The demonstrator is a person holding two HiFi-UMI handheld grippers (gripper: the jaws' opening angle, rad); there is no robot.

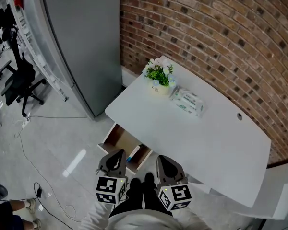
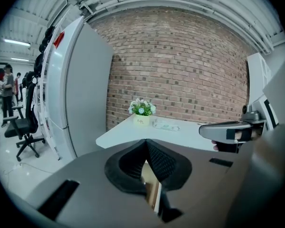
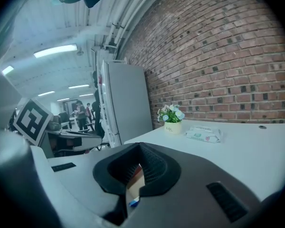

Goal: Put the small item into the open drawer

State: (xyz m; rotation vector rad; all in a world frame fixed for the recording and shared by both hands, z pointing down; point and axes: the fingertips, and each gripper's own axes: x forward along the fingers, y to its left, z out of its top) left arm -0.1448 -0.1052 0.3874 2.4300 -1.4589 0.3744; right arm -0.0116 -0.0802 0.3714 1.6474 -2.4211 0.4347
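Lying in the open drawer point(image 1: 116, 139), the small item point(image 1: 129, 155) sits below left tongs point(image 1: 116, 154).

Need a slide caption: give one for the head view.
Jaws together, left gripper and right gripper hover by the open drawer under the white desk.

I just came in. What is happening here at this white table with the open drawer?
A person holds the left gripper and the right gripper, both shut and empty, before the open drawer under the white table. A small blue item seems to lie in the drawer already. A flower pot and a wipes pack sit on the table, untouched.
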